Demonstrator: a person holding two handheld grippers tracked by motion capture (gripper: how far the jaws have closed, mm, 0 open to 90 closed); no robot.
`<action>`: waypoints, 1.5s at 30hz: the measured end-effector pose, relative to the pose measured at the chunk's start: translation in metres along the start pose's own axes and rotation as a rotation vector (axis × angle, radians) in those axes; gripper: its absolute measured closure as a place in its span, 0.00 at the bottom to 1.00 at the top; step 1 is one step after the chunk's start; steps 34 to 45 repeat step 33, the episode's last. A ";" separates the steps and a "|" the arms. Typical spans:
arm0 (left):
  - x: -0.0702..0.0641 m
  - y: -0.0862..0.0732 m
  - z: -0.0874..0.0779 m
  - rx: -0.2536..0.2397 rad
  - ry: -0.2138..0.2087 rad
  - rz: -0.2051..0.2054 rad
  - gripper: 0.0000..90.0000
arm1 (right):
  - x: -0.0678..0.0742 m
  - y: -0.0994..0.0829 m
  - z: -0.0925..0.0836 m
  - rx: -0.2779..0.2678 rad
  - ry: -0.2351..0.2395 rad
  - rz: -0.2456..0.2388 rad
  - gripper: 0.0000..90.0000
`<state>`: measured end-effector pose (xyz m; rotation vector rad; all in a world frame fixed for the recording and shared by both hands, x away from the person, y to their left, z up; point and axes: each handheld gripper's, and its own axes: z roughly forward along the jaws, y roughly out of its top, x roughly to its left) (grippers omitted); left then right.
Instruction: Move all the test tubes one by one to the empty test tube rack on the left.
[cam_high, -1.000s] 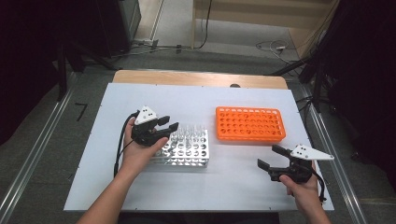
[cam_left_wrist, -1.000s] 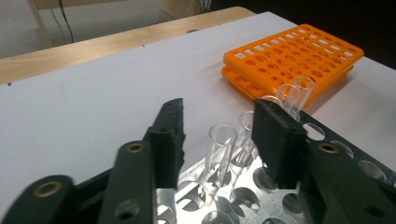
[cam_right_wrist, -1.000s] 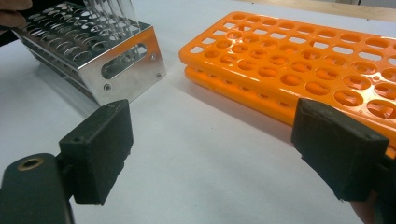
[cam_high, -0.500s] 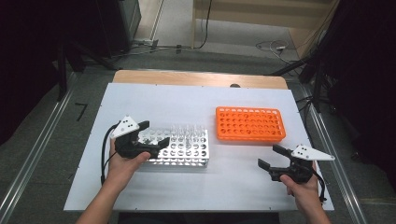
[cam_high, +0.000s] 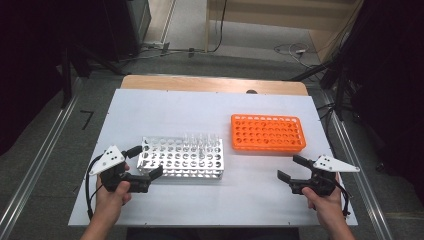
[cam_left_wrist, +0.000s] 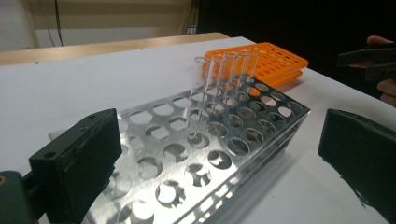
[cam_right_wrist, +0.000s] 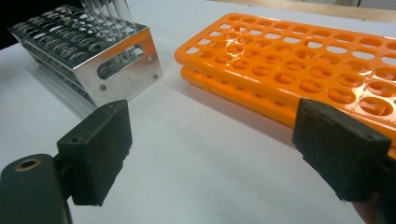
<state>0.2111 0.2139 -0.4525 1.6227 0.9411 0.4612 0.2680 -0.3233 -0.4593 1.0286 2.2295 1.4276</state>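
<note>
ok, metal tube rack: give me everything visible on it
The metal tube rack is a shiny silver block, seemingly aluminium: a perforated top plate with rows of round holes and an end plate with a slot cutout and screws. It sits flat on the white table, left of the orange rack and apart from it. A few clear glass tubes stand upright in holes towards its far right; the other holes look empty. The open left gripper straddles its near-left corner; contact is unclear.

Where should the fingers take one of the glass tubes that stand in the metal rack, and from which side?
Grip a glass tube on its bare upper part, above the metal rack, coming from above. The tubes stand upright and close together in a row, so a side approach would likely bump the neighbours.
</note>
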 end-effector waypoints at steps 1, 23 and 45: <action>0.000 0.000 -0.003 -0.005 0.010 0.009 0.00 | -0.002 -0.001 0.000 -0.002 0.001 0.003 0.11; 0.028 -0.021 -0.030 -0.037 0.091 -0.036 0.00 | -0.024 -0.015 -0.004 -0.018 -0.059 0.068 0.10; 0.029 -0.020 -0.029 -0.040 0.086 -0.042 0.00 | -0.022 -0.014 -0.007 -0.023 -0.066 0.053 0.10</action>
